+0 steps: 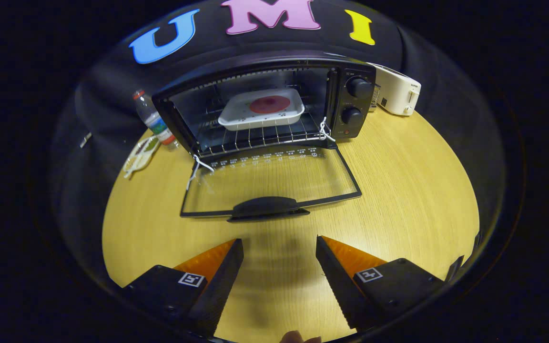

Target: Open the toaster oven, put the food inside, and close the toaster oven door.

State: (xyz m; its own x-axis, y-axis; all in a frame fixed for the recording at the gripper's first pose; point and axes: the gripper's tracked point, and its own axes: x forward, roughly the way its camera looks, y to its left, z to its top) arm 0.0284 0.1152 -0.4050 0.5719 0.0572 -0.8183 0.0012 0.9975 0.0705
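Observation:
The black toaster oven (350,100) stands at the far side of the round wooden table, its glass door (274,183) folded down flat toward me. Inside, on the wire rack (255,136), rests a white tray (236,119) with a round red piece of food (269,104) in it. The door's black handle (267,208) lies a short way beyond my fingers. My gripper (279,250) is open, with nothing but bare table between its orange-and-black fingers (217,267).
A plastic water bottle (153,119) stands left of the oven, with a pale looped cord or utensil (141,155) lying beside it. A white toaster (398,90) sits behind the oven's right side. The wooden table (422,190) spreads wide to the right.

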